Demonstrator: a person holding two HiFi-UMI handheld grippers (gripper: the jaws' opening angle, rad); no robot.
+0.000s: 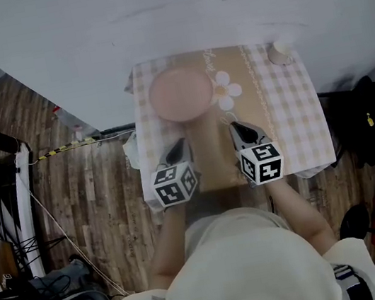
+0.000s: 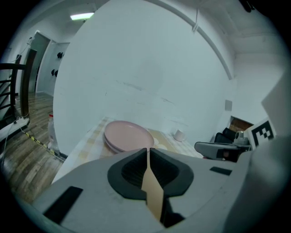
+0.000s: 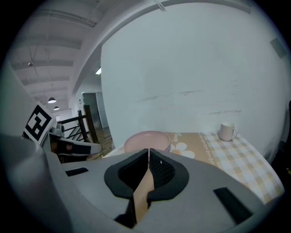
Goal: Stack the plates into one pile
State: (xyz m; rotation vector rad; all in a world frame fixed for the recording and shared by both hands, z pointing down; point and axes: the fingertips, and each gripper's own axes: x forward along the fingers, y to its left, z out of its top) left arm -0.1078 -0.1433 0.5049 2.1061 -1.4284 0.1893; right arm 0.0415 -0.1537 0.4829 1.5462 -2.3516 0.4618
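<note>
The plates (image 1: 180,94) sit in one pile by the bench's (image 1: 296,112) far edge, so stacking looks done. The left tongs (image 1: 178,144) and right tongs (image 1: 237,127) are both pinched together and empty, and need only back away.

Setting: dining corner staged in a workspace. Evidence: small desk (image 1: 305,138) under beige checked daisy-print tablecloth (image 1: 271,95), pale pink round plates (image 1: 180,94), white mug (image 1: 279,52); bare white wall (image 1: 184,10), wood-plank floor (image 1: 113,216), loose black cables (image 1: 16,247), yellow-black striped tape (image 1: 65,148), ceiling strip light (image 2: 82,16).

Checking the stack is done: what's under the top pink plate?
Rims of lower plates show beneath the top plate, one pile on the checked cloth. Their faces and the cloth beneath are covered.
</note>
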